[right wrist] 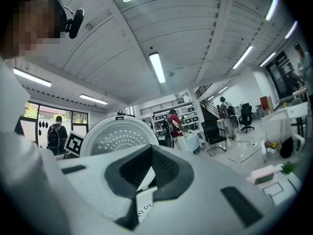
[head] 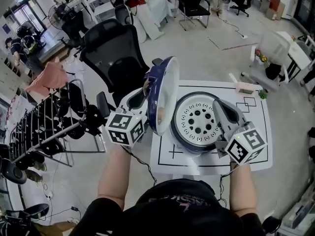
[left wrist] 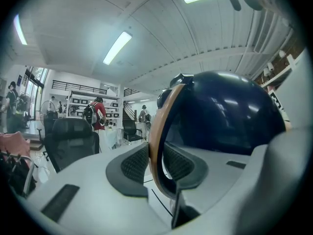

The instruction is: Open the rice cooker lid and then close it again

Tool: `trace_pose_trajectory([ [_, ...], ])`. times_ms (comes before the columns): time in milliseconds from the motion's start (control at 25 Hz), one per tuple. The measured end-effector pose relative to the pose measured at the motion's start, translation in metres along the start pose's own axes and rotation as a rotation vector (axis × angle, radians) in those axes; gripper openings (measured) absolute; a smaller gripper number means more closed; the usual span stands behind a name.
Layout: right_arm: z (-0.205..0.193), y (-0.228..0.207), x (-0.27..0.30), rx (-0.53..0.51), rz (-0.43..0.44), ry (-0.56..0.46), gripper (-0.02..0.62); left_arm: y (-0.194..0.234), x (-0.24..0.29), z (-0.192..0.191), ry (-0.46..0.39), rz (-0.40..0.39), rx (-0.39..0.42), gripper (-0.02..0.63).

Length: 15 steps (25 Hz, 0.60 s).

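Two grippers work at one rice cooker, which sits near the middle of one white mat marked with black lines. Its single lid, dark blue outside and white inside, stands upright at the cooker's 9 o'clock edge. One claw, the left gripper, comes in from the lid's 8 o'clock and pinches the lid's copper-coloured rim between its two pads. The other, the right gripper, is at the cooker's 4 o'clock side, jaws pressed together on nothing. One black office chair stands at the cooker's 11 o'clock.
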State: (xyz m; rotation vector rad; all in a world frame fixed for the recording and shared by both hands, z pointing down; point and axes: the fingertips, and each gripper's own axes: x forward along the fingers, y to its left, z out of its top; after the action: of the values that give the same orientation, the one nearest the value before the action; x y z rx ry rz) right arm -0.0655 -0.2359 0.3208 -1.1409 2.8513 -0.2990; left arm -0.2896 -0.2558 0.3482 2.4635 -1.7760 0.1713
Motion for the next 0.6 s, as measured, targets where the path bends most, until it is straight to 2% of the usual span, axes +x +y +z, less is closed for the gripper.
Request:
trace_pose_trajectory([
  [320, -0.003, 0.0, 0.003, -0.005, 0.025, 0.011, 0.002, -0.002, -0.003, -0.003, -0.002, 0.054, 0.05, 0.117],
  [600, 0.0, 0.014, 0.001, -0.004, 0.077, 0.015, 0.002, -0.001, -0.032, 0.004, -0.012, 0.124, 0.059, 0.144],
])
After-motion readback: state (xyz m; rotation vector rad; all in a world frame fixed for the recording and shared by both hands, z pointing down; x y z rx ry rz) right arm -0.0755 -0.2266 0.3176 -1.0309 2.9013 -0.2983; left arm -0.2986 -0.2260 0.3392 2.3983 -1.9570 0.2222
